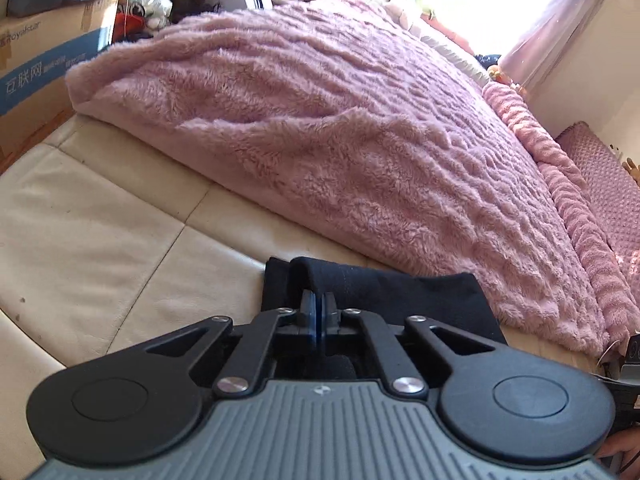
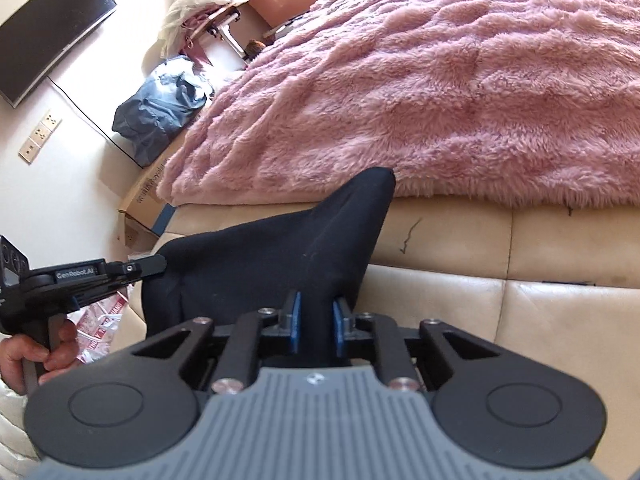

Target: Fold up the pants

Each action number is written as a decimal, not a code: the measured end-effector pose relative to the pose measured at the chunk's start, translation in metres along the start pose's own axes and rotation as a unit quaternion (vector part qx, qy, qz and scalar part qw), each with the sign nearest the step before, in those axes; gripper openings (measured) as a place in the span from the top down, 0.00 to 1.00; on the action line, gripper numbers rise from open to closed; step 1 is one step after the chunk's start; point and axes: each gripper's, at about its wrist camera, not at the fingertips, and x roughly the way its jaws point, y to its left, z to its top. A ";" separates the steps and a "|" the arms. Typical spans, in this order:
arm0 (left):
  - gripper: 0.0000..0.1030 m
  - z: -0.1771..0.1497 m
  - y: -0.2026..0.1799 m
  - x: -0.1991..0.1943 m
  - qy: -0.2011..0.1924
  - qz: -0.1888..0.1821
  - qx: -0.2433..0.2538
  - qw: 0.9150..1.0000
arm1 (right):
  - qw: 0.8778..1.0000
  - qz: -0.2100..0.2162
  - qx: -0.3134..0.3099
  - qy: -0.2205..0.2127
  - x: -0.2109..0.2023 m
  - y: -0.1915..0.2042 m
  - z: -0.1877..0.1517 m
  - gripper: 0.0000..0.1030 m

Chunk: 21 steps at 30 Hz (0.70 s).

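Observation:
The black pants (image 2: 272, 256) hang lifted over a cream padded bed edge (image 2: 560, 312), stretched between both grippers. My right gripper (image 2: 316, 312) is shut on a thick bunch of the black cloth, which fills the gap between its blue pads (image 2: 295, 320). In the left wrist view my left gripper (image 1: 319, 304) is shut on a thin edge of the pants (image 1: 400, 292), its blue pads pressed together. The right wrist view also shows the left gripper (image 2: 160, 264) at the left, pinching the cloth's far corner, with a hand (image 2: 28, 356) on its handle.
A fluffy pink blanket (image 1: 340, 120) covers the bed behind the pants. Cardboard boxes (image 1: 36, 76) and a blue bundle (image 2: 160, 112) stand at the bed's far side. A dark screen (image 2: 48, 32) hangs on the wall. A bright window with a curtain (image 1: 556, 20) is at the back.

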 end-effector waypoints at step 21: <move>0.73 -0.056 0.027 0.054 0.025 -0.044 -0.037 0.998 | 0.996 -0.061 0.049 0.052 0.031 -0.044 -0.020 0.88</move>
